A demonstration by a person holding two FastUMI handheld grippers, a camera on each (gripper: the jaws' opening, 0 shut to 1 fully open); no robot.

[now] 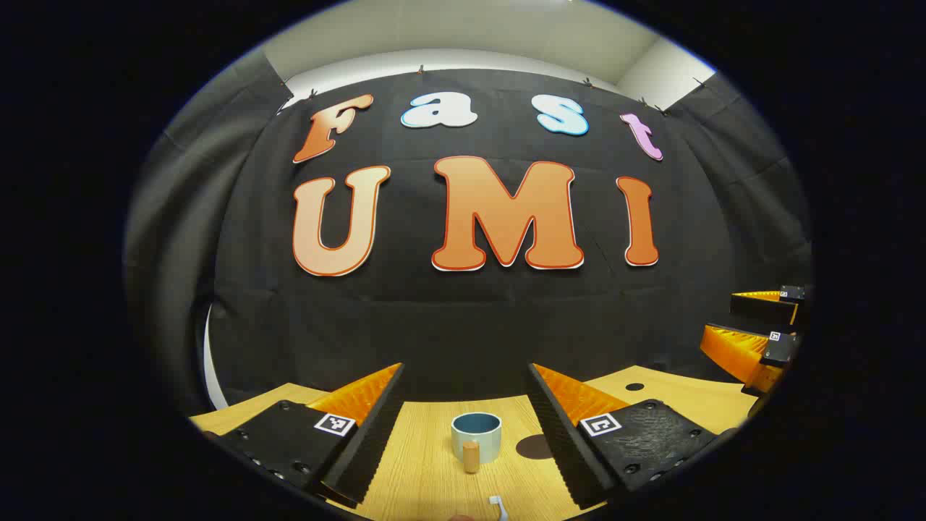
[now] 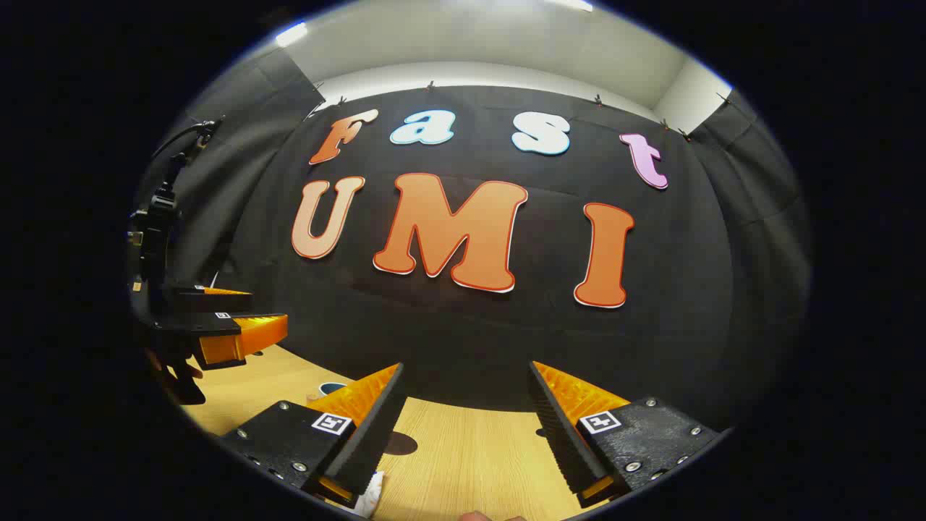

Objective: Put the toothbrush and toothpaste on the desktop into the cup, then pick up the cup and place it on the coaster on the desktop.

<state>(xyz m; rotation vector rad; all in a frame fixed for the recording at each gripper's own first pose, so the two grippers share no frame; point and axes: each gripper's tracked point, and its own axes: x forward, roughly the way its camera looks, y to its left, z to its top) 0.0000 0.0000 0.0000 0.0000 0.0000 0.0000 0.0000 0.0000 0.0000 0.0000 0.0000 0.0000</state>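
In the left gripper view a pale cup with a blue inside and a wooden handle stands upright on the wooden desktop, ahead between my left gripper's open fingers. My left gripper holds nothing. A dark round coaster lies just right of the cup, partly behind one finger. A toothbrush head pokes in at the bottom edge. In the right gripper view my right gripper is open and empty above the desktop. The coaster and the cup's rim peek out by its left finger. A white object, possibly the toothpaste, lies under that finger.
The black cloth wall closes the desk's far side. The right gripper hangs above the desk at the far right of the left gripper view; the left gripper shows at the left of the right gripper view. A small dark dot marks the desktop.
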